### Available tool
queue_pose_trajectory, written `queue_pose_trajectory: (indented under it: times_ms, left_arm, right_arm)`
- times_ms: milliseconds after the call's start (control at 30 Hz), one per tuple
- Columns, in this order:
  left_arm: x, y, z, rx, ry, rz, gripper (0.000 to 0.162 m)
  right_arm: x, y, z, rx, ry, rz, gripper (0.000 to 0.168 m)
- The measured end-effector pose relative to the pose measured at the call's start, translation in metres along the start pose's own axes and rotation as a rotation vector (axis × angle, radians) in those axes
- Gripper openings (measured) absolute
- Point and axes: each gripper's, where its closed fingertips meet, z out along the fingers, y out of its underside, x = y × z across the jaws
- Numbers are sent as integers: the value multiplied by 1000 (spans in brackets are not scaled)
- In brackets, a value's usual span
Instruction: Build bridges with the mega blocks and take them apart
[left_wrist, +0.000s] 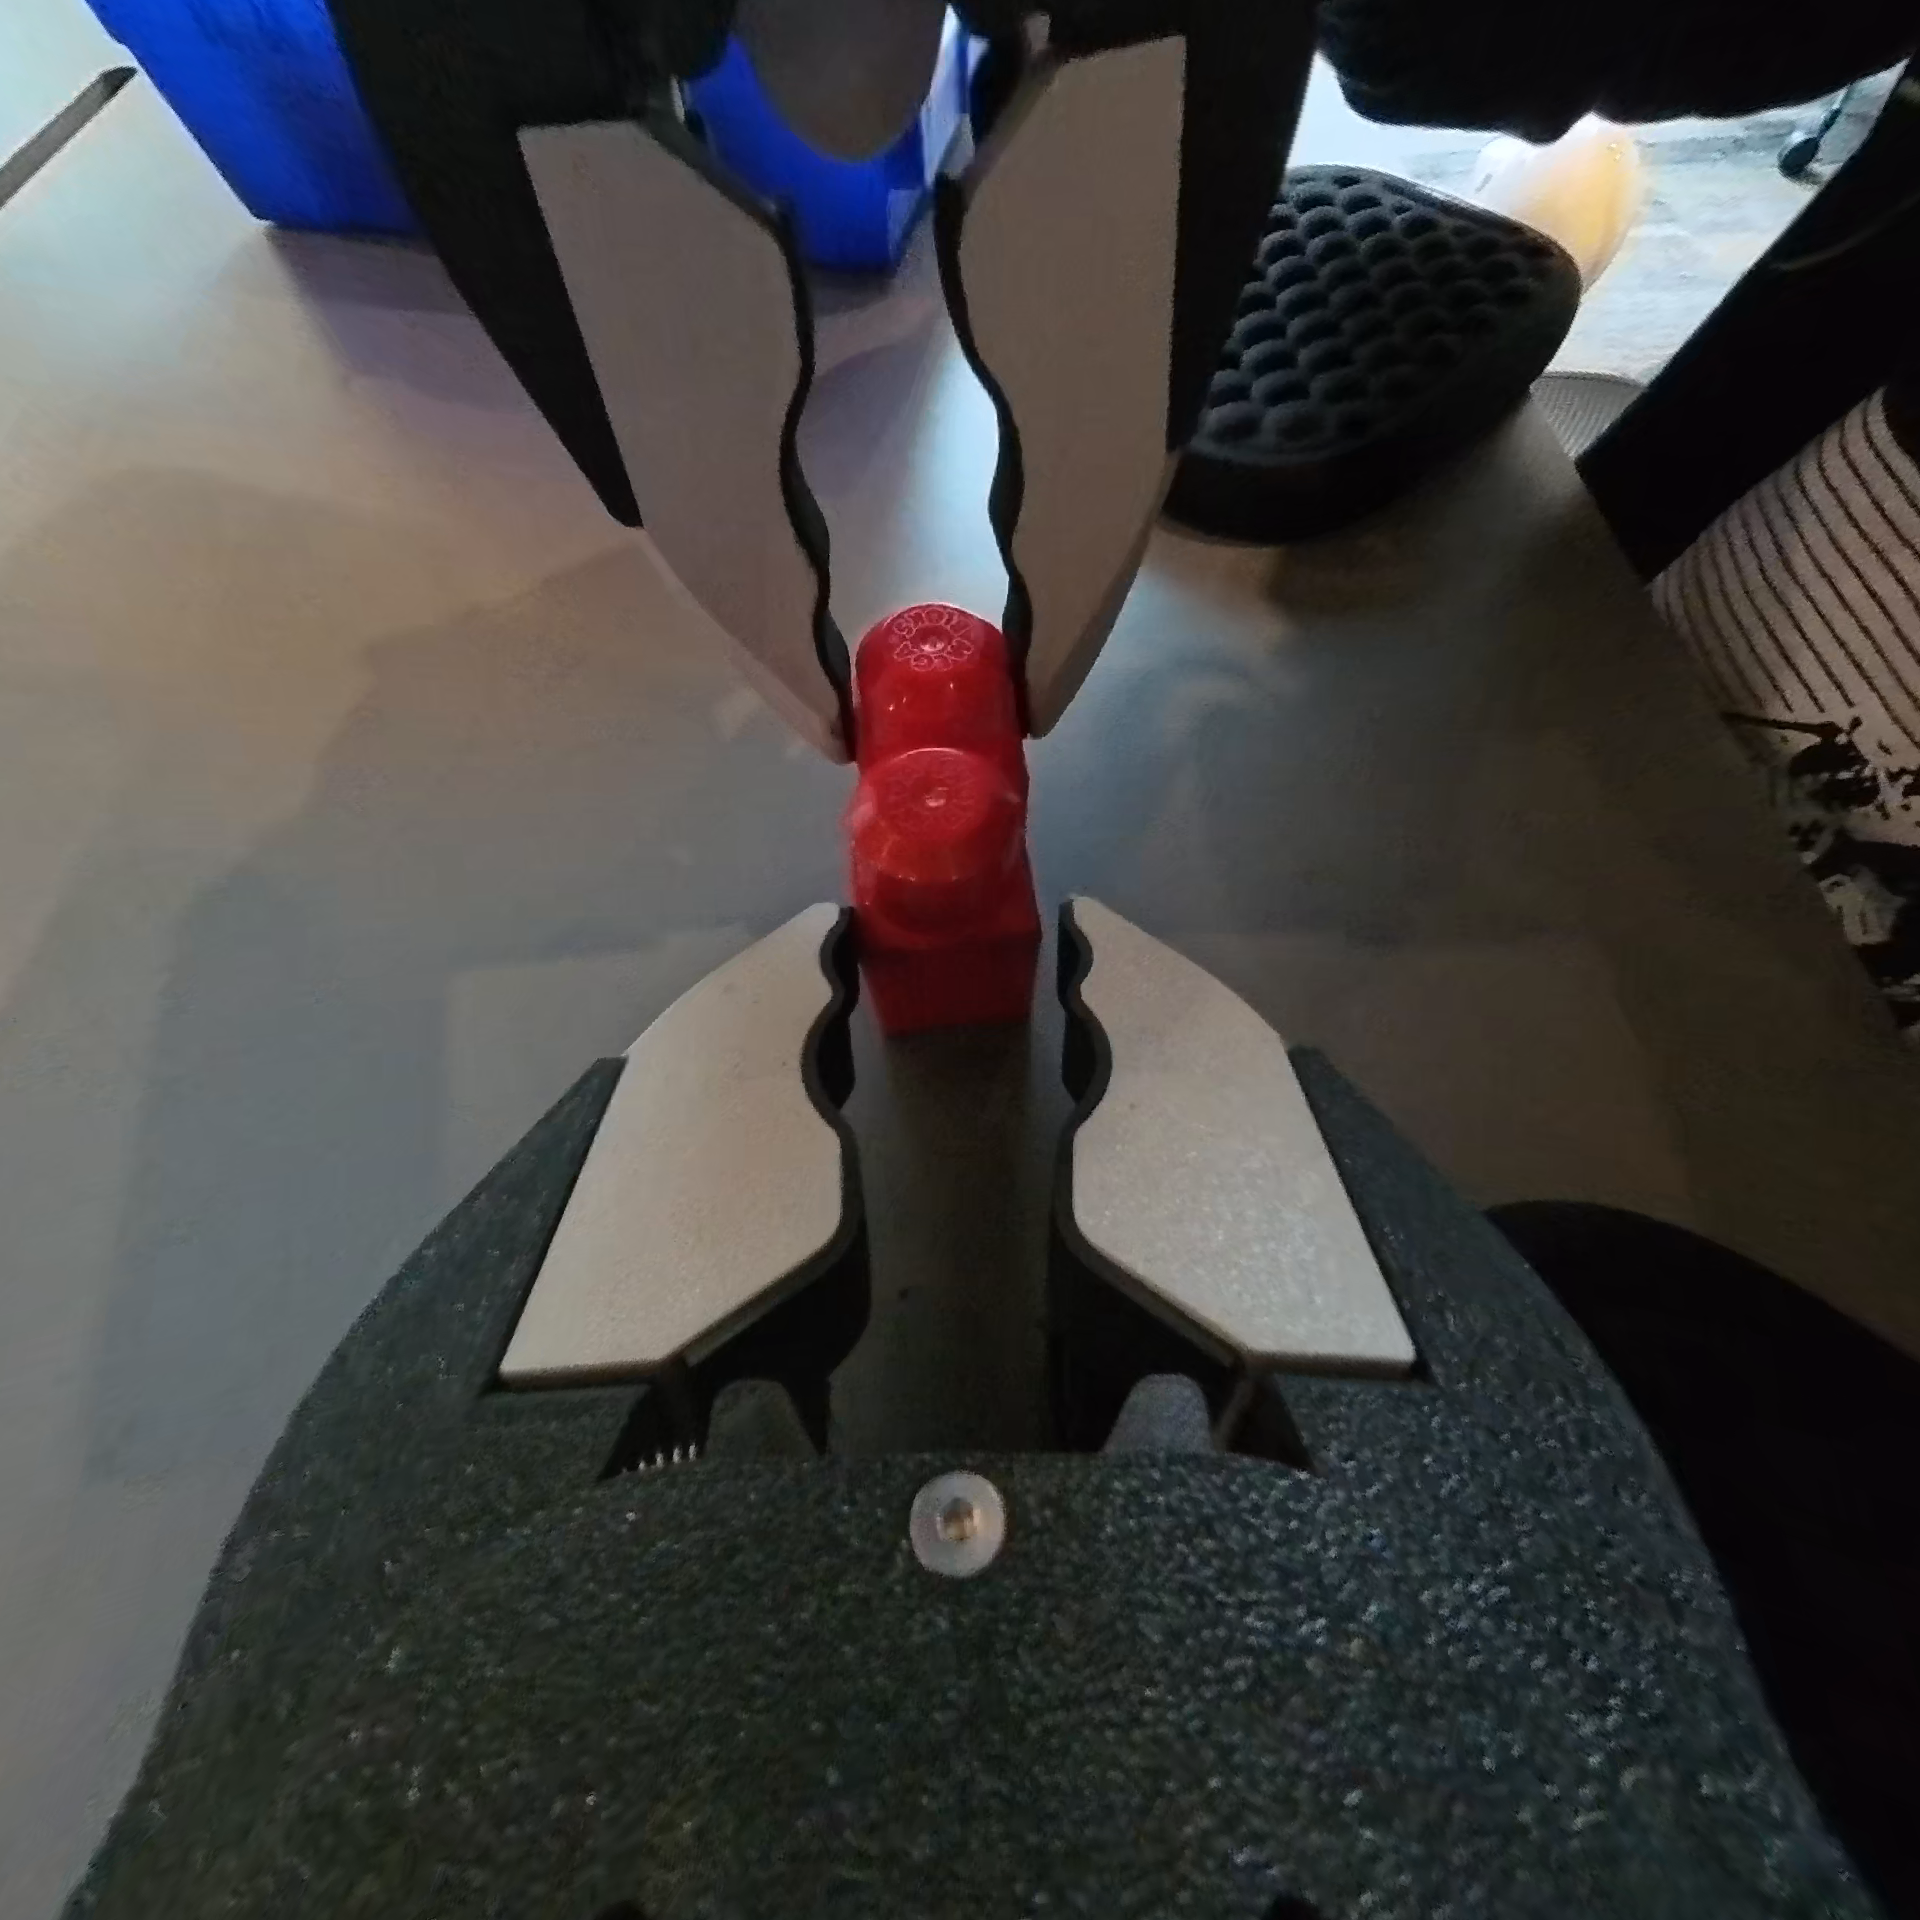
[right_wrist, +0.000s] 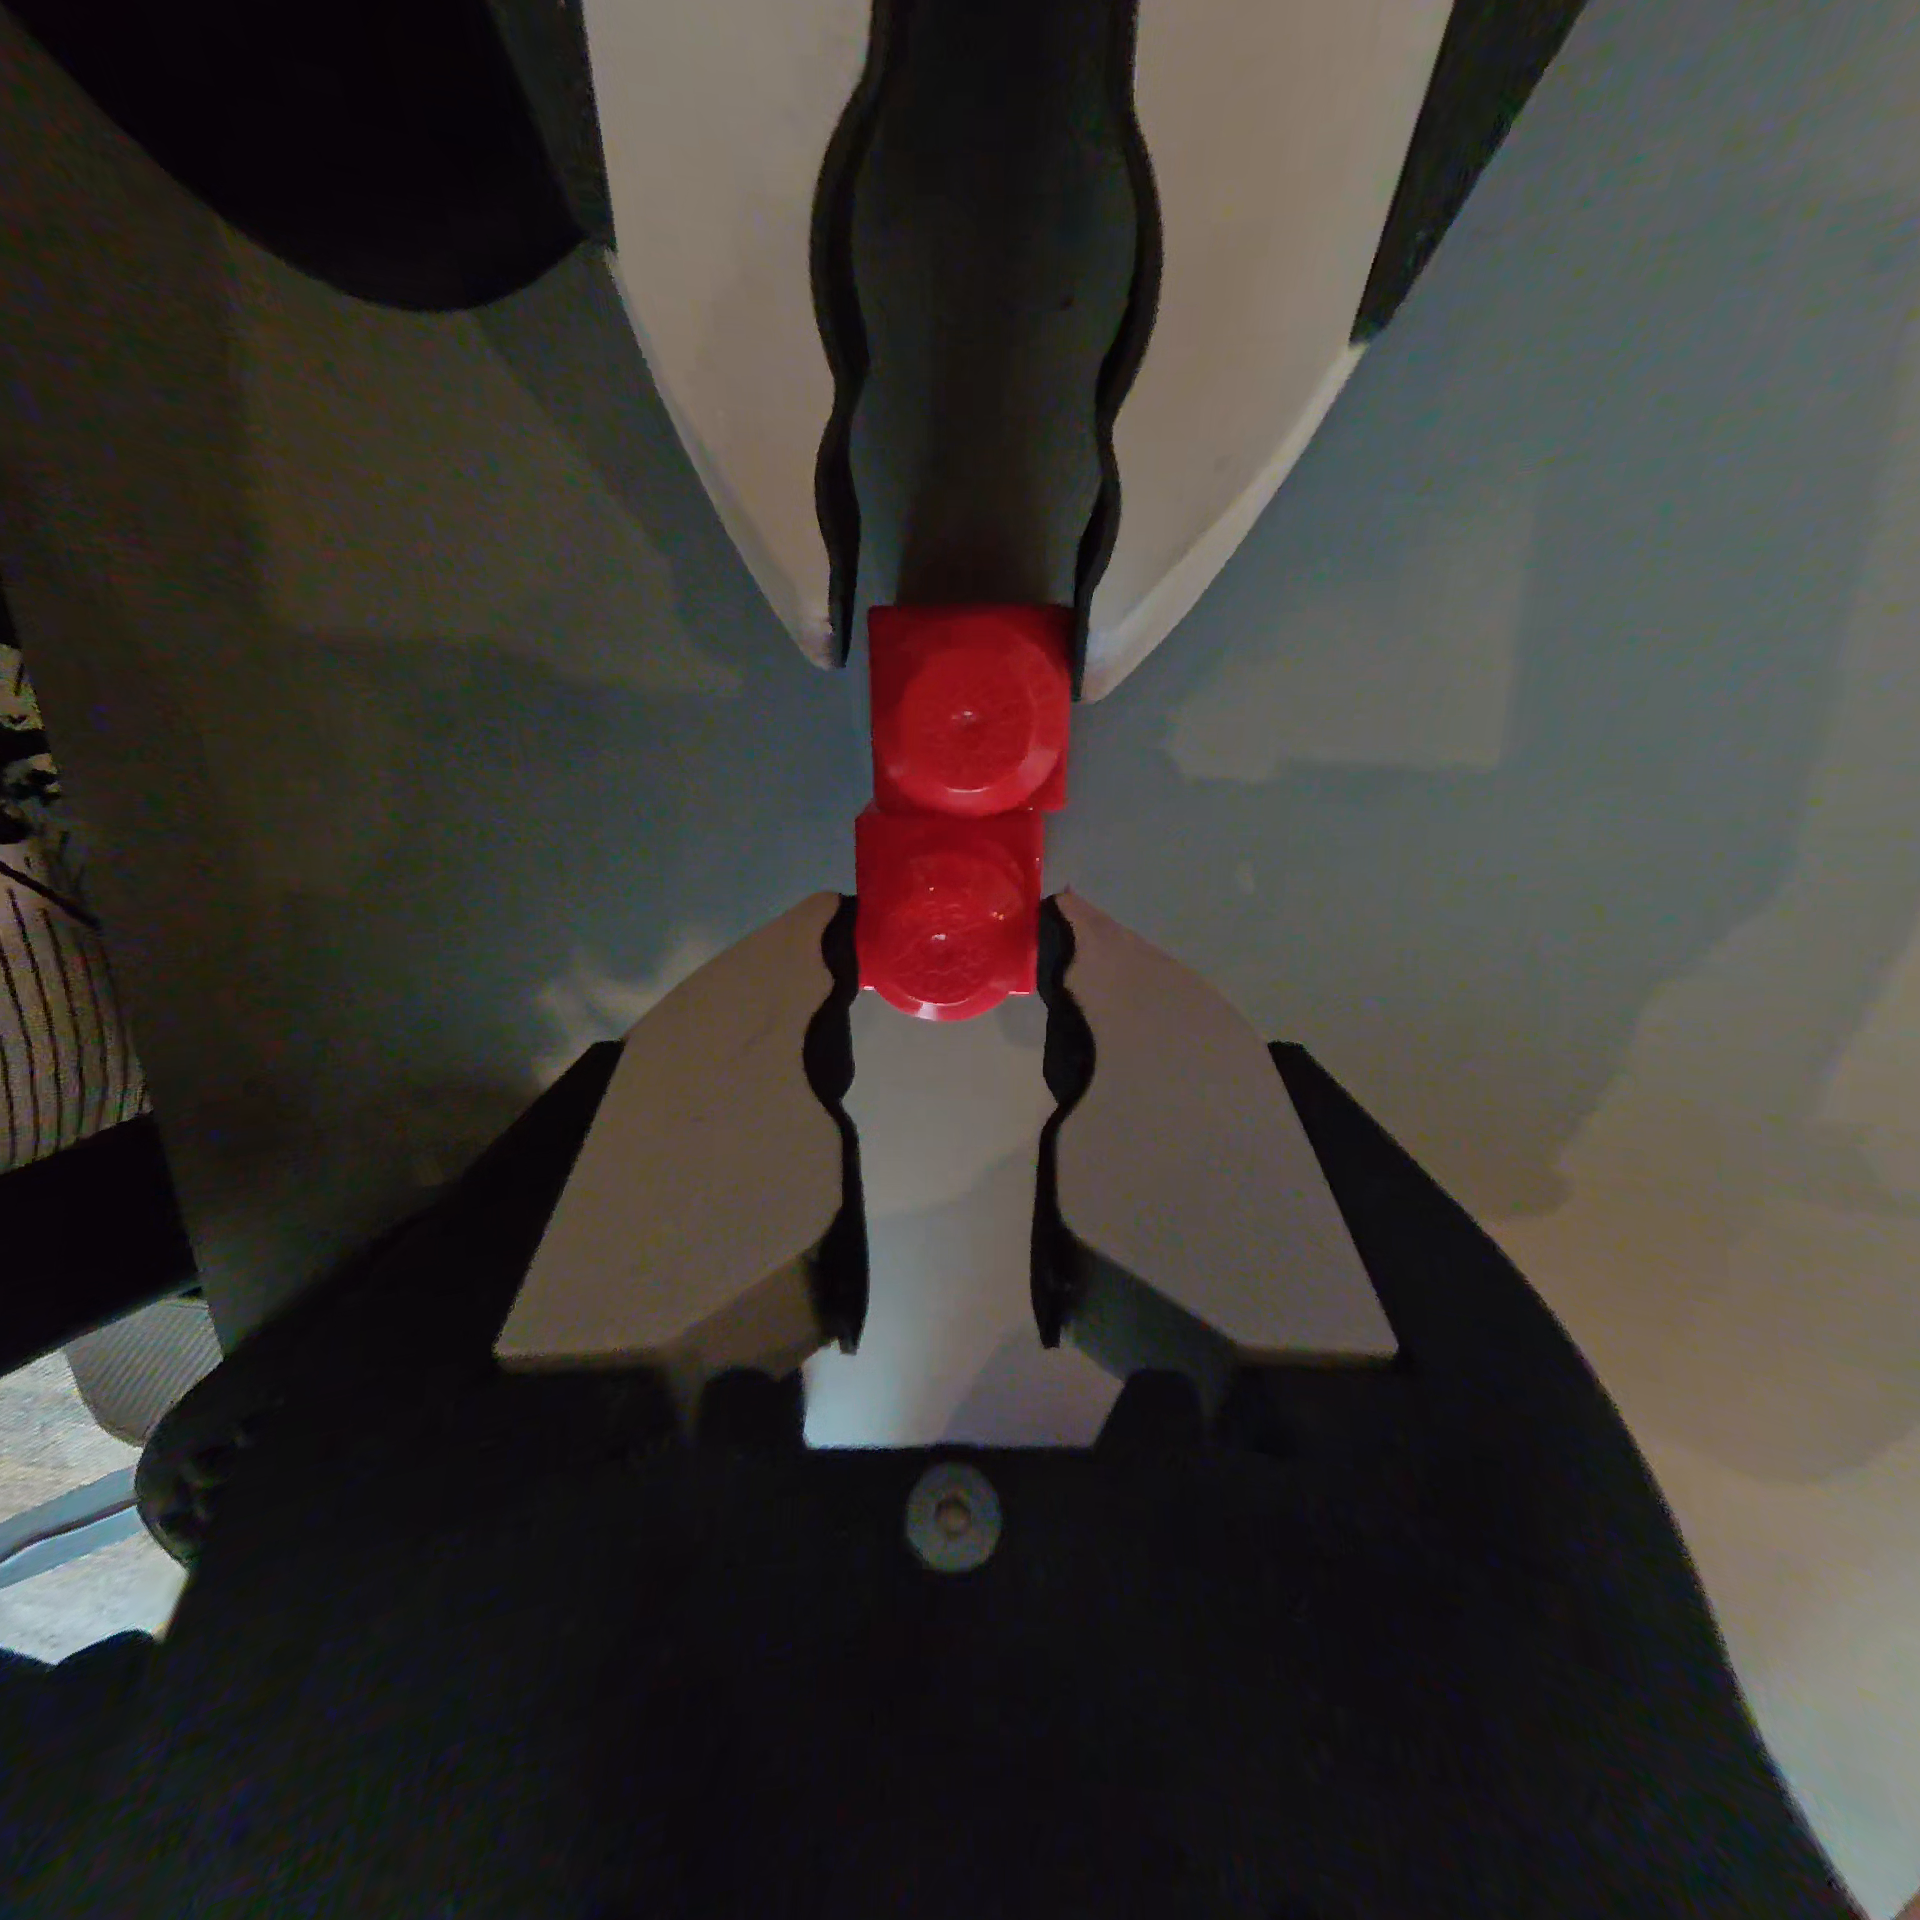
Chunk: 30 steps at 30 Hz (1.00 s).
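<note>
Left tongs (left_wrist: 951, 920) flank the near red block (left_wrist: 945, 914) on the grey worktop (left_wrist: 312, 727). Opposite, the right tongs (left_wrist: 932, 732) pinch the far red block (left_wrist: 928, 675). A blue bin (left_wrist: 260, 135) stands behind.

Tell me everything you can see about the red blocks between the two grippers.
Two red blocks, glossy plastic, each a small cube with one round stud bearing embossed writing. They stand upright on the grey table, side by side in a line and touching, slightly offset. The left gripper straddles the block nearer its camera, one finger touching, the other apart. The right gripper closes on the other block.
</note>
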Motion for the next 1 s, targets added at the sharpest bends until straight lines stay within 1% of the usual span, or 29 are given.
queue_pose_trajectory:
  times_ms: [367, 500, 733, 800, 1000]
  left_arm:
    - [3, -3, 1, 12, 66, 14, 35]
    - [2, -3, 1, 15, 65, 19, 42]
    - [4, -4, 1, 18, 67, 30, 44]
    - [4, -5, 0, 29, 67, 33, 47]
    - [3, -13, -14, 81, 21, 44, 57]
  right_arm:
    - [-1, 0, 0, 2, 0, 2, 33]
    - [-2, 0, 1, 4, 0, 2, 33]
    - [-3, -3, 0, 18, 1, -21, 35]
    - [-3, -3, 0, 14, -1, -22, 37]
    - [-2, -6, -11, 54, 11, -17, 44]
